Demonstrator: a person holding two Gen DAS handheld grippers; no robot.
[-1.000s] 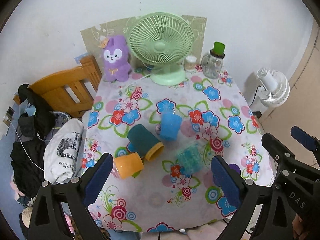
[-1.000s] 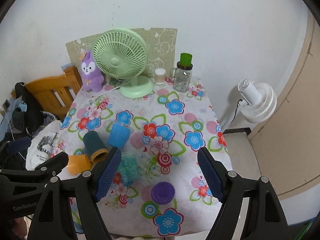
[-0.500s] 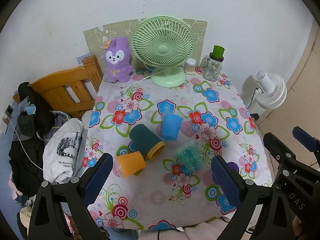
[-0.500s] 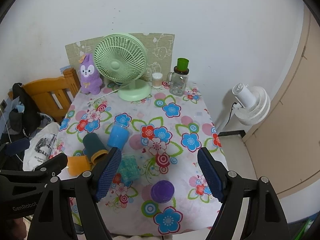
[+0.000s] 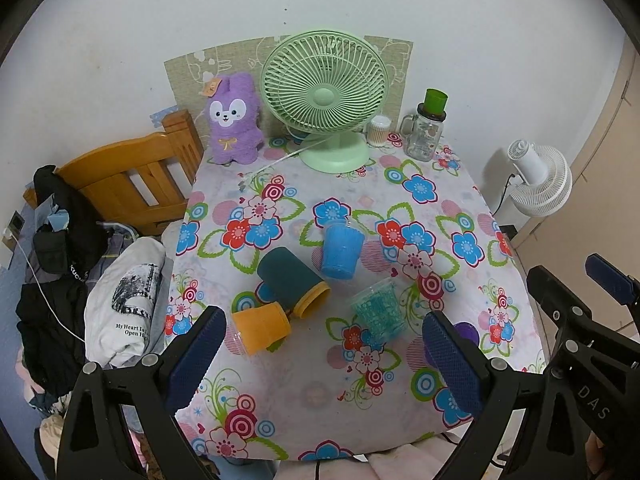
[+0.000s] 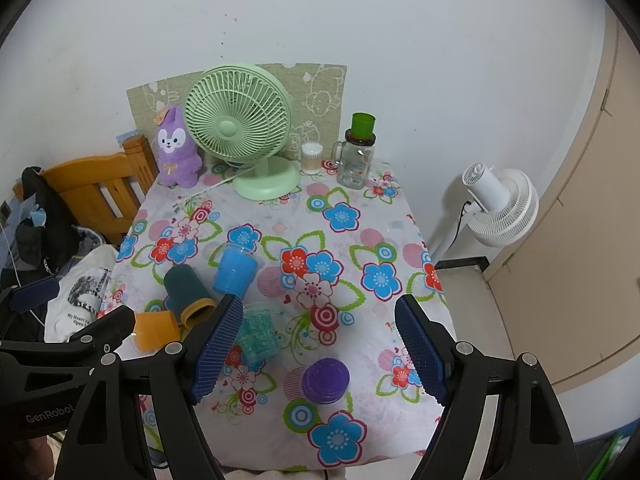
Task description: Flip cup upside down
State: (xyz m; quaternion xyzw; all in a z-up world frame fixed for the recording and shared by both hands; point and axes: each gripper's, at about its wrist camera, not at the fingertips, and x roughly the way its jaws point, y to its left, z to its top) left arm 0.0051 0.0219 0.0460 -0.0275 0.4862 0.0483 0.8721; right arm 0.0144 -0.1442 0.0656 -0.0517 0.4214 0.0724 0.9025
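From above the flowered surface, I saw my left gripper with fingers spread wide, holding nothing. Left to right lay an orange cup on its side, a dark teal cup on its side, a blue cup, a clear teal cup and a purple cup upside down. My right gripper hung equally wide, empty, above the purple cup.

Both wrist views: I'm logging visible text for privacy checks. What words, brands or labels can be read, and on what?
"GenRobot": black frame of the left gripper.
"DAS": black frame of the right gripper.
"My Heart I…" / "Open H…", cut off: white printed cloth bag.
Clear glass handled jar's print: too small to read.
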